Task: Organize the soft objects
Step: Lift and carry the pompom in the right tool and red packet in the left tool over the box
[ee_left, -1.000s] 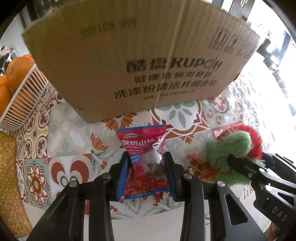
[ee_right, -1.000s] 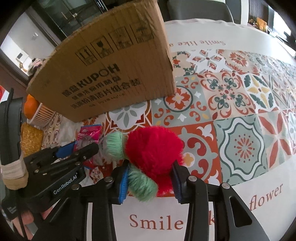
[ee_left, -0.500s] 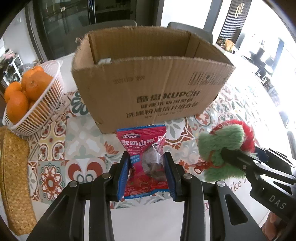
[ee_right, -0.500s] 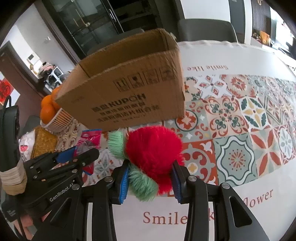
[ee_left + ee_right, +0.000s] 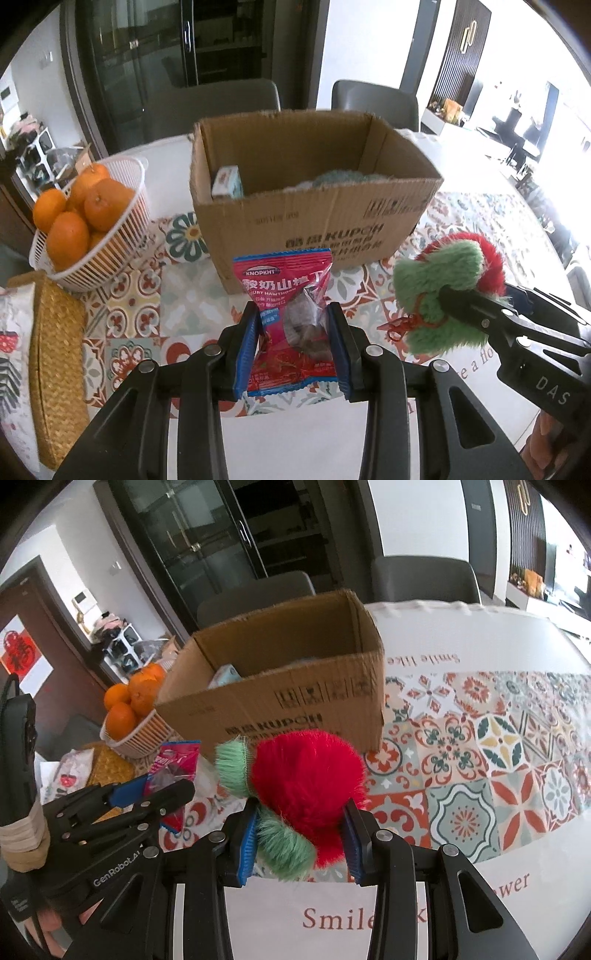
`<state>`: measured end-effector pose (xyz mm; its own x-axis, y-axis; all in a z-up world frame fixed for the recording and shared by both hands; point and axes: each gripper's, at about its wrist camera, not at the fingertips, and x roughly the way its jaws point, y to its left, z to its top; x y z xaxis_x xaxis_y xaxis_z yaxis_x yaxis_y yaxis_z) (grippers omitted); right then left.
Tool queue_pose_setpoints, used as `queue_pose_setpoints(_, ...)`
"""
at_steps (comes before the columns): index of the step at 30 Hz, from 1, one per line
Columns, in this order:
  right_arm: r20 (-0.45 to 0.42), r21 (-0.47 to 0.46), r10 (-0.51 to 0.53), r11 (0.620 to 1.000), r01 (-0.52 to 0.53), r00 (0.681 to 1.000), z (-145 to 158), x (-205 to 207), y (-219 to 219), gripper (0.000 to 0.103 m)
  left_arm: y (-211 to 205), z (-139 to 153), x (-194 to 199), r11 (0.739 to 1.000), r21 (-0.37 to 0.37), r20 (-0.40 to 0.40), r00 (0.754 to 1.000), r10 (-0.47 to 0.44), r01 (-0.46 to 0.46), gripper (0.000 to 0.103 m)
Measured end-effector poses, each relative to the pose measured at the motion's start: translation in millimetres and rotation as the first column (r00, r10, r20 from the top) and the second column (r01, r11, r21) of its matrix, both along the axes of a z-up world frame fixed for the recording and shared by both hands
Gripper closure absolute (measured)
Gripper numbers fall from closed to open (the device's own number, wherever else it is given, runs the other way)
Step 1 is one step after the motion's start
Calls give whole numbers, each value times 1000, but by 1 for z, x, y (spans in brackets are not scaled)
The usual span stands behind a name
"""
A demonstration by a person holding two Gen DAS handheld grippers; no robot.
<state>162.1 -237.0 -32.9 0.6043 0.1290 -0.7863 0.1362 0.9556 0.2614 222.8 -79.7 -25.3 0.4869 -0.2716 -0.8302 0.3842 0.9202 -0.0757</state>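
Observation:
My left gripper (image 5: 293, 347) is shut on a red snack packet (image 5: 290, 317) and holds it in the air in front of the open cardboard box (image 5: 314, 221). My right gripper (image 5: 299, 840) is shut on a red and green plush toy (image 5: 303, 775), also lifted, to the right of the packet. The plush shows in the left wrist view (image 5: 443, 291), the packet in the right wrist view (image 5: 173, 764). The box (image 5: 280, 701) holds a small light-blue pack (image 5: 225, 181) and something grey-green (image 5: 340, 177).
A white basket of oranges (image 5: 85, 221) stands left of the box on the patterned tablecloth (image 5: 480, 757). A woven mat (image 5: 55, 369) lies at the near left. Two grey chairs (image 5: 373, 103) stand behind the table.
Both grippers have risen with their loads, from near table level to above the box's rim, so the inside of the box now shows.

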Motion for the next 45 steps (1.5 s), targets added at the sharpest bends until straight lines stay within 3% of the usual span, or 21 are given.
queue_pose_setpoints(21,165,-34,28,999,-23,986,67,0,10,63,9,63,8,999,-41,130,992,-7,12,67)
queue_pose_setpoints(45,199,-54,71,997,-62,977,101,56,-4,63,-5,91,59,999,-46,129,992,-1,7,67)
